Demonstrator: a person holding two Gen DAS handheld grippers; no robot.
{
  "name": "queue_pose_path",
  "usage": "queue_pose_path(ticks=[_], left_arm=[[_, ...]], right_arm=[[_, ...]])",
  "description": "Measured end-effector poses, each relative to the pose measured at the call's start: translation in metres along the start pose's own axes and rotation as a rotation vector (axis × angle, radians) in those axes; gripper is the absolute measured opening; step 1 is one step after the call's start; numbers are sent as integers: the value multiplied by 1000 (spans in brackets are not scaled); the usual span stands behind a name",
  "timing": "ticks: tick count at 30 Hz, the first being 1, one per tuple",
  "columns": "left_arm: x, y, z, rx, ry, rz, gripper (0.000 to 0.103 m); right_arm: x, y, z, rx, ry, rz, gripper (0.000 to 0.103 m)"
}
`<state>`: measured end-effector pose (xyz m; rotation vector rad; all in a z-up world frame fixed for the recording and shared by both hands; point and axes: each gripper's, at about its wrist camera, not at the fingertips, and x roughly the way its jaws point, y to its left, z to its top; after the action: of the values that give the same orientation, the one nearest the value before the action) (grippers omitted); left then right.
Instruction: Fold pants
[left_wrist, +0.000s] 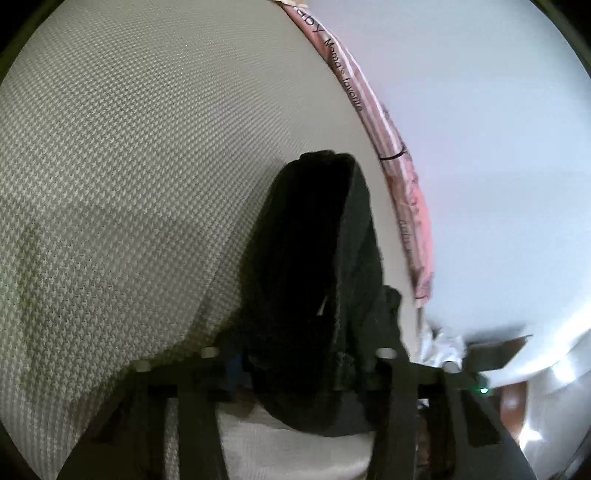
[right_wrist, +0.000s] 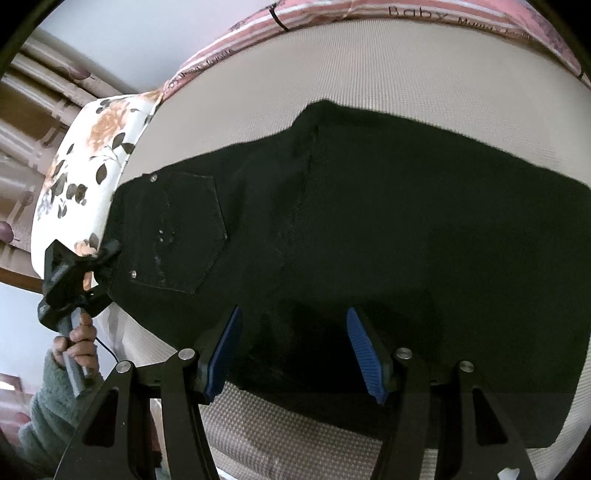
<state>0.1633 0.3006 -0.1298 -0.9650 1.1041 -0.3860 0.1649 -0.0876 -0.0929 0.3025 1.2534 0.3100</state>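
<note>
Soft, floppy black denim pants (right_wrist: 351, 229) lay on the bed, left gripper (right_wrist: 105, 266) clenched on the waistband, right gripper (right_wrist: 295, 350) released above.

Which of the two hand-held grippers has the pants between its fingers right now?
The left hand-held gripper, at the pants' waistband; the right hand-held gripper hovers open above the fabric.

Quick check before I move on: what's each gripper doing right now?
Left gripper: shut on the black pants' waistband edge.
Right gripper: open above the pants, holding nothing.
</note>
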Motion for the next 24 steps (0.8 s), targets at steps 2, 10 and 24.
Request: queue_pose_path(ticks=[2,10,24], left_arm=[[-1,0,-2,-19,-4,-13,30],[-14,-93,-14,174,-40,-40,26],[97,-282,-102,512,149,-80,25]], right_arm=[[-7,-4,1,4,-19,1,57],[-48,-38,7,69,-126,10,57],[-134,-133,-14,201,-312,-1,57]])
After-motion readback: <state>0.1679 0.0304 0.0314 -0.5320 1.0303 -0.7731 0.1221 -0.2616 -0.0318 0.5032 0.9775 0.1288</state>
